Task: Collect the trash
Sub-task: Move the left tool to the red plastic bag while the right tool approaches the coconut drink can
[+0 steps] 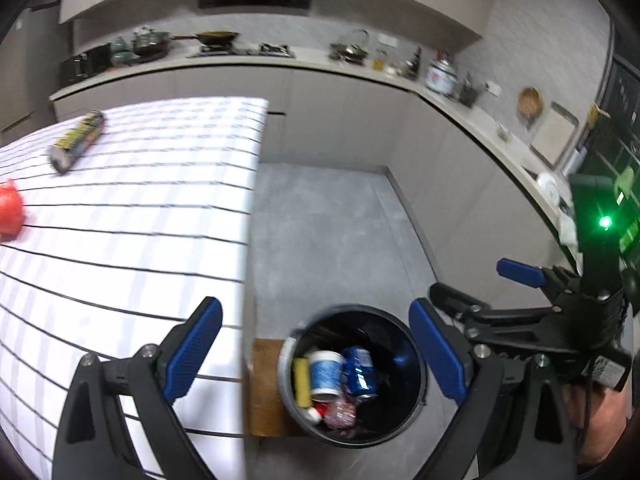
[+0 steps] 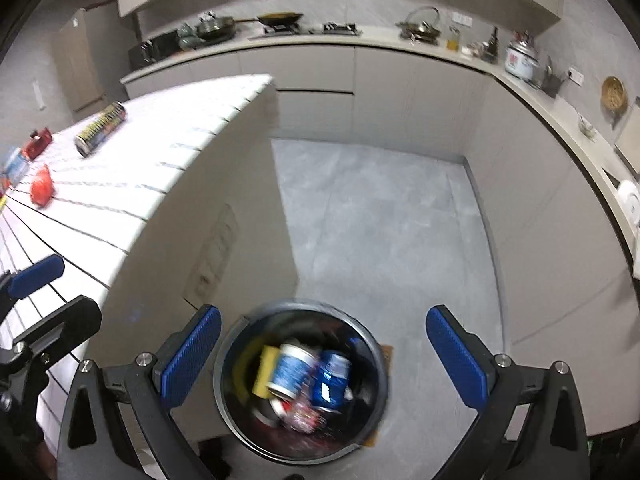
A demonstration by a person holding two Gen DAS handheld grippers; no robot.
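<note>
A round dark trash bin stands on the grey floor beside the table. In it lie a blue-and-white cup, a blue can, a yellow piece and a red wrapper. My left gripper hangs open above the bin with nothing between its blue pads. My right gripper is also open and empty over the same bin. On the striped tablecloth lie a yellow-black can on its side and a crumpled red wrapper. Each gripper shows at the edge of the other's view.
The table edge runs just left of the bin. A red box and a blue packet lie further back on it. A wooden board sits under the bin. Kitchen counters with pots line the back and right walls.
</note>
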